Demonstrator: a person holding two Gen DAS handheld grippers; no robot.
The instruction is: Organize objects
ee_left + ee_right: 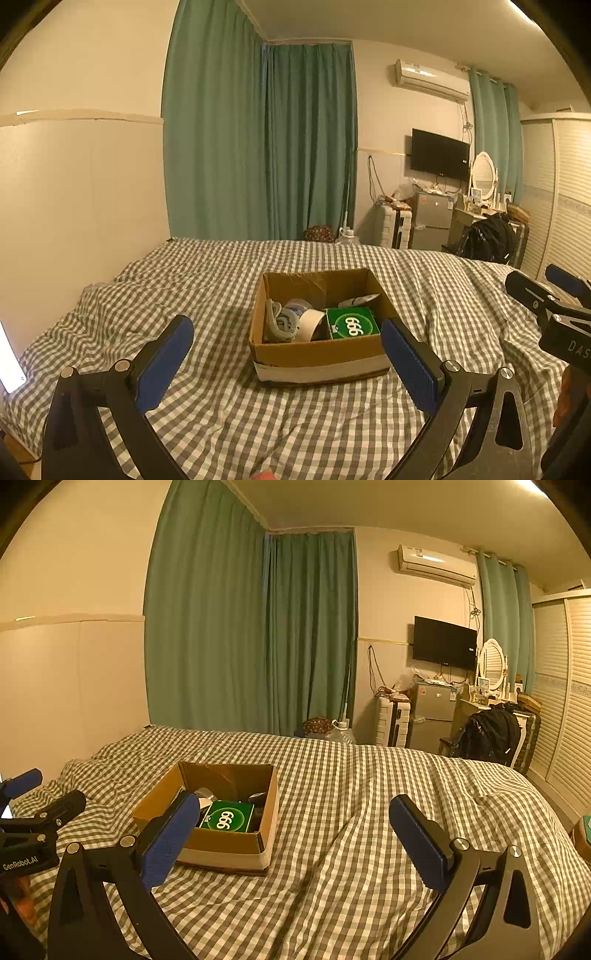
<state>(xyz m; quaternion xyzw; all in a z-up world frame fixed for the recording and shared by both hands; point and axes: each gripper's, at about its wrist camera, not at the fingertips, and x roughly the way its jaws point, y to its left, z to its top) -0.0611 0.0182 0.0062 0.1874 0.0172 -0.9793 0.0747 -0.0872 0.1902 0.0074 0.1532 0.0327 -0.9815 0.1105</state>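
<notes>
Both tools, left tool (286, 338) and right tool (295, 819), are held released above the bed (221, 424); items already sit in the cardboard box (317, 356), so another pick seems needed.

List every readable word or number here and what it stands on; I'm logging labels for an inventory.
"999" on the green rectangular carton in the brown cardboard box; upside down in the left wrist view.
"GenRobot.AI" on the black left tool.
"DAS", cut off, on the black right tool.
Stickers on the grey fridge: too small to read.
</notes>
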